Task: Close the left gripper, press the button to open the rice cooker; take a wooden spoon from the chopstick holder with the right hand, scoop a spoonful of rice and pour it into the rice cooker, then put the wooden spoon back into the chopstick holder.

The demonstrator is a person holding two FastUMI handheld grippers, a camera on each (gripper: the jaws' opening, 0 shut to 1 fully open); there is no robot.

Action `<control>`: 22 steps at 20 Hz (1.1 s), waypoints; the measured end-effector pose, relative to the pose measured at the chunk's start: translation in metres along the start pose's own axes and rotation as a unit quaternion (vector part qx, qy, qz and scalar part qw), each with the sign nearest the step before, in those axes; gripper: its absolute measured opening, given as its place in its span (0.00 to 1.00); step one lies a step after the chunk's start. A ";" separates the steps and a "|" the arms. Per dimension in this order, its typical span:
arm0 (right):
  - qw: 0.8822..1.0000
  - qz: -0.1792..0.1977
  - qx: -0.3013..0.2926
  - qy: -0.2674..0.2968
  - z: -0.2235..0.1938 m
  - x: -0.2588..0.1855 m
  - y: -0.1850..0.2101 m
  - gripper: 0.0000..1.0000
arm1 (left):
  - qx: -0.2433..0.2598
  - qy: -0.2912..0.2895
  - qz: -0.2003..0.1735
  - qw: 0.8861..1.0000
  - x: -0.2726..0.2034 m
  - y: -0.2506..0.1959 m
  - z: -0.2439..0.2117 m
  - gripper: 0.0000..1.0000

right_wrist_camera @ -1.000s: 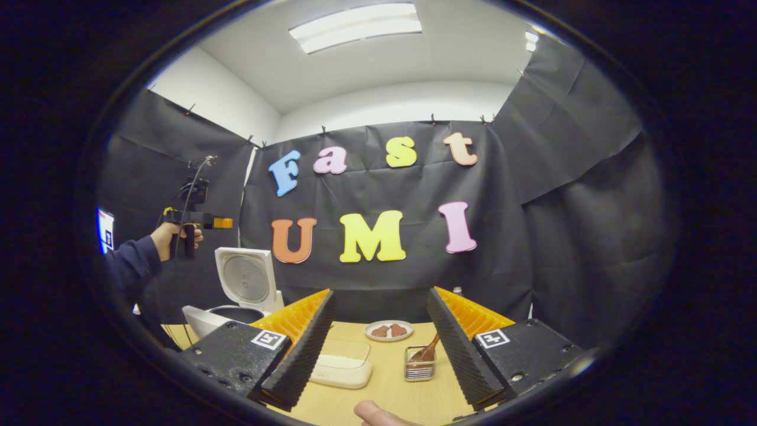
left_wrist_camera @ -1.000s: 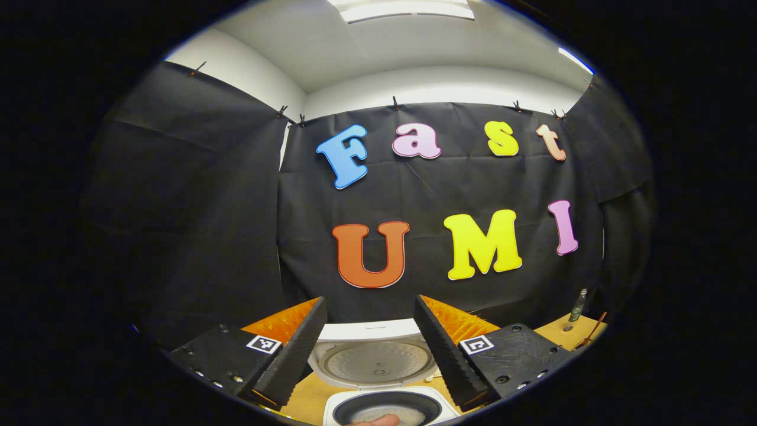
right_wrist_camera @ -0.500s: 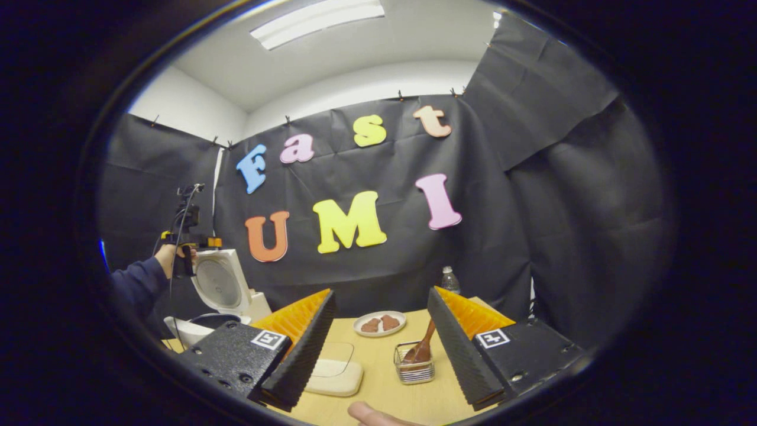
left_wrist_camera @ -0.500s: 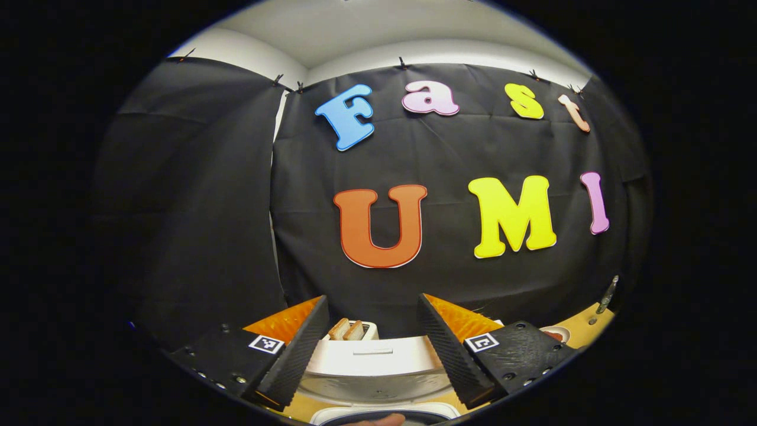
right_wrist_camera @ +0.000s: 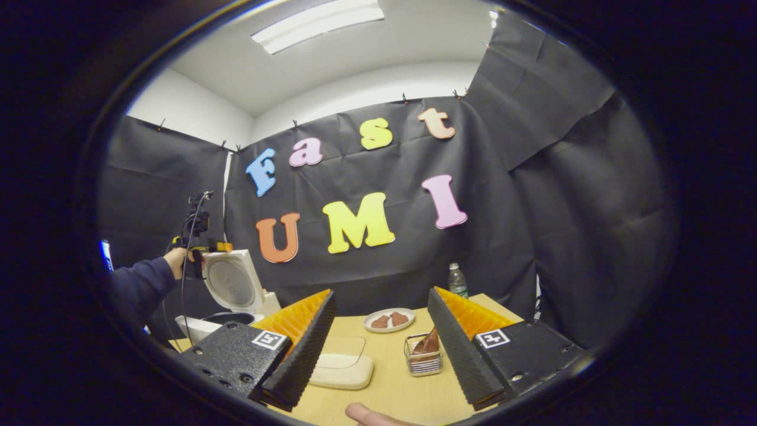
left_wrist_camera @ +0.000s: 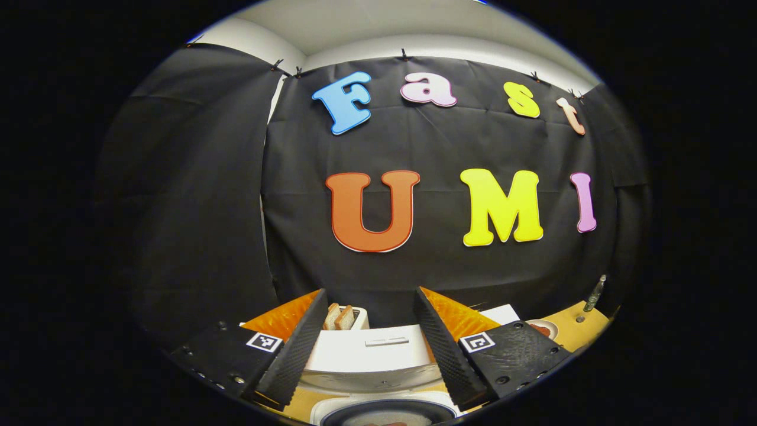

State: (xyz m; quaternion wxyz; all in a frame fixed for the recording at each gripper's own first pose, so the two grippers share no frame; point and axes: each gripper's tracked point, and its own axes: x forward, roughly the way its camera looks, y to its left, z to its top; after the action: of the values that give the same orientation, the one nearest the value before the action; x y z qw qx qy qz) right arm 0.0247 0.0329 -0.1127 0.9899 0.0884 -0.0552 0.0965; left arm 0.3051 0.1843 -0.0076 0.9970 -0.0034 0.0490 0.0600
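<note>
Rice cooker (right_wrist_camera: 227, 296) at the left end of the worktop (right_wrist_camera: 390, 384), lid (right_wrist_camera: 232, 283) raised upright and pot exposed: the opening step is judged complete. The left gripper (left_wrist_camera: 369, 337) hovers above the cooker, its fingers spread apart with nothing between them; in the right gripper view it appears held in a hand (right_wrist_camera: 176, 260) beside the lid. The right gripper (right_wrist_camera: 381, 340) faces the chopstick holder (right_wrist_camera: 423, 356), which stands near the middle of the worktop with the spoon (right_wrist_camera: 430, 342) leaning in it; its fingers are wide open and empty. The rice tray (right_wrist_camera: 342, 370) lies to the left of the holder. Step in hand: fetching the spoon. The next move calls for advancing the right gripper and closing on the spoon's handle.
</note>
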 end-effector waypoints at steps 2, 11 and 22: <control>1.000 0.008 0.005 -0.007 0.006 -0.015 0.005 1.00 | -0.003 0.005 0.007 1.000 -0.012 -0.001 -0.003 0.94; 0.999 0.033 -0.006 -0.007 0.018 -0.054 0.044 1.00 | -0.009 0.024 0.026 0.999 -0.066 -0.007 -0.028 0.94; 0.997 0.038 -0.054 -0.026 0.033 -0.079 0.075 0.98 | -0.024 0.118 -0.023 0.992 -0.112 -0.028 -0.125 0.92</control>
State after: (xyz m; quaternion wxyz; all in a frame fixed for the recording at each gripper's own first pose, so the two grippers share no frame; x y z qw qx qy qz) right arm -0.0704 0.0851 -0.0776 0.9870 0.0352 -0.0891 0.1290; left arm 0.1861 0.1415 -0.1212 0.9850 -0.0351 0.1649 0.0377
